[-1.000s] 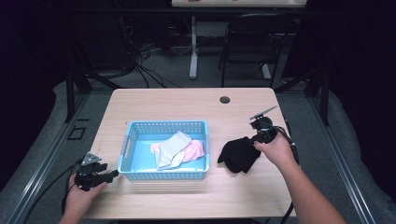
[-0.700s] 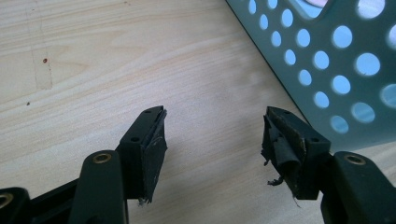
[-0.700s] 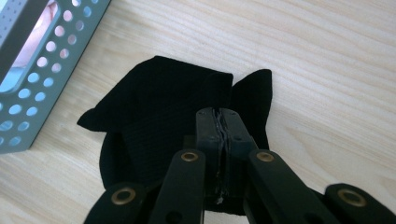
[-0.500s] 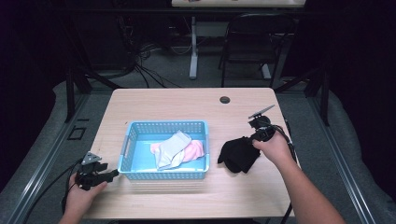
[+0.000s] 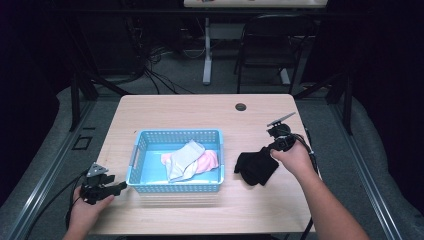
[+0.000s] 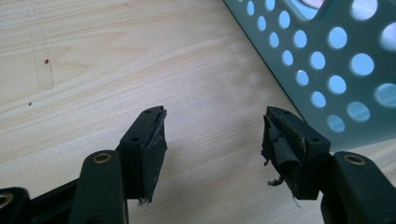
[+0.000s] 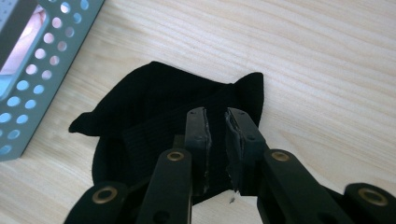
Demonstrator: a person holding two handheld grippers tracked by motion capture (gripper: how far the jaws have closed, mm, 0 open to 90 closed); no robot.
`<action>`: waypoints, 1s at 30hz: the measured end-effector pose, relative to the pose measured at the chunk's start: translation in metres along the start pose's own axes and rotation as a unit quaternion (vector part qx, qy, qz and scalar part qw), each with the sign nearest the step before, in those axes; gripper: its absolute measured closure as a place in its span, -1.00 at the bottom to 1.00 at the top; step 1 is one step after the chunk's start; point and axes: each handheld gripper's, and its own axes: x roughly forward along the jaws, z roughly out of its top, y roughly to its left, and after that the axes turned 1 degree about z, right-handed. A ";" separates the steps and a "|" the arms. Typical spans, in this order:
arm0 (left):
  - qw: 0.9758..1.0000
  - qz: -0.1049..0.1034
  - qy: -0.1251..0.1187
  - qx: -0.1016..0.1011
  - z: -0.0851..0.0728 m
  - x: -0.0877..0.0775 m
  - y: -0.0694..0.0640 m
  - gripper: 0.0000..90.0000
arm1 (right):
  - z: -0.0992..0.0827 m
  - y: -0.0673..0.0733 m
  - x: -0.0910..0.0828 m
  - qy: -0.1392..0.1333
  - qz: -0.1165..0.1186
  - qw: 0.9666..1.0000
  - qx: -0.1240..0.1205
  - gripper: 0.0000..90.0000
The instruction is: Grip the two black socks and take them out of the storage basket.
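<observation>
Light wooden table (image 5: 200, 115), with a blue perforated basket (image 5: 177, 135) left of centre. Holds a grey cloth (image 5: 184, 160) lying over a pink cloth (image 5: 209, 160). Just right of the basket, touching the tabletop: a crumpled black sock (image 5: 256, 167).

Right gripper (image 5: 274, 146) at the sock's upper right edge, held in the right hand (image 5: 295, 159). Seen along its own jaws (image 7: 215, 128): nearly together, only a narrow slit between the pads, tips over a fold of the black sock (image 7: 154, 112) (whether fabric is actually pinched between them cannot be told). Basket wall (image 7: 28, 84) off at the upper left, apart from the sock.

Left gripper (image 5: 112, 187) at the near left corner of the table, held in the left hand (image 5: 86, 212), pointing at the basket's near left corner. Jaws spread wide apart (image 6: 214, 135), nothing between them but bare wood (image 6: 93, 56); basket wall (image 6: 327, 70) just beside the right-hand jaw. Torn, frayed padding on both jaw faces.
</observation>
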 end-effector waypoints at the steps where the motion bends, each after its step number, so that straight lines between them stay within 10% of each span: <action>1: 1.000 0.000 0.000 0.000 0.000 0.000 0.000 -0.13 | 0.000 0.001 0.000 -0.002 0.002 1.000 0.001 0.76; 30: 1.000 0.000 -0.003 0.002 -0.001 -0.002 -0.002 -0.13 | -0.018 0.026 -0.029 -0.044 0.026 0.998 -0.023 0.55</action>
